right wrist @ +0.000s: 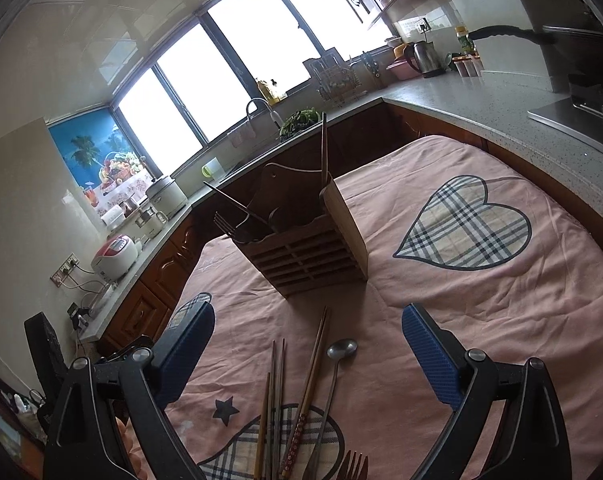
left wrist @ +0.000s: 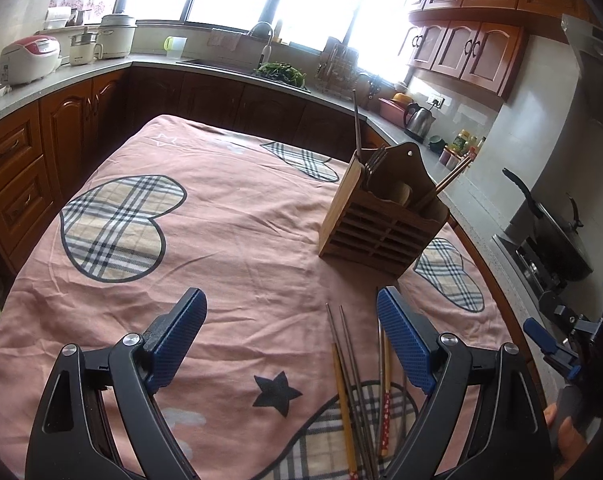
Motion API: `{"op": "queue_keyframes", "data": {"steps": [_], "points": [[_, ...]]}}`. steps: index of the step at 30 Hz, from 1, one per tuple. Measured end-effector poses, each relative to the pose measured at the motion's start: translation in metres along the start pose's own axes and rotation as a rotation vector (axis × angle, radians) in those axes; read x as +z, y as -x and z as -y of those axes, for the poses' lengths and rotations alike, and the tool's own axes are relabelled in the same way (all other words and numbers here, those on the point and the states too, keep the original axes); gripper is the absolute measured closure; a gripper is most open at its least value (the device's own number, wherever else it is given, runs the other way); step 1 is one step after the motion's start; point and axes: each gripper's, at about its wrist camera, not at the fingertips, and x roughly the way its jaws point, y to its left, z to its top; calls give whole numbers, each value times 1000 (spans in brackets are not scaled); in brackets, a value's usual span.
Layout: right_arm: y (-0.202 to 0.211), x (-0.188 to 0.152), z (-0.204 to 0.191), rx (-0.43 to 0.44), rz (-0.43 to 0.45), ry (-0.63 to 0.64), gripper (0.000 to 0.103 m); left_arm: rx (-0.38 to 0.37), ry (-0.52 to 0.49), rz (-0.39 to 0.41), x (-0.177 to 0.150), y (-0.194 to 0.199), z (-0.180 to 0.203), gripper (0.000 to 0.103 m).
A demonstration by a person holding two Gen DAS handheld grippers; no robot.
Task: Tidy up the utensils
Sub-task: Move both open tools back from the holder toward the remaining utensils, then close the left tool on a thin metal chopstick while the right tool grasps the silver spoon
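We see both claws, left and right, gaping, empty. Loose chopsticks, steel spoon lie on pink-clothed surface below them; slatted wooden holder stands beyond, open-topped for drop-in.

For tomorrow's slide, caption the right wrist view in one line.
Open right gripper above chopsticks, spoon and fork on pink cloth, facing wooden holder.

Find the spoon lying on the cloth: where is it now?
In the right wrist view the spoon lies low and centre on the pink cloth, just right of the chopsticks, in front of the wooden holder.
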Motion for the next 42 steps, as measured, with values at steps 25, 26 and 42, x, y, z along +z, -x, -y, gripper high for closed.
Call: {"op": "queue_keyframes", "data": {"steps": [25,26,42], "points": [[-17,-36,-2,-21,-97,36,8,22,5,-109,-33,-24,-10,14],[-19,-37,-3,-26,-104,40,8,22,3,-114,-33,-26,-10,14],[-81,-53,-3,-113,-286,108,52,34,-43,-214,-30,-70,1,19]]}}
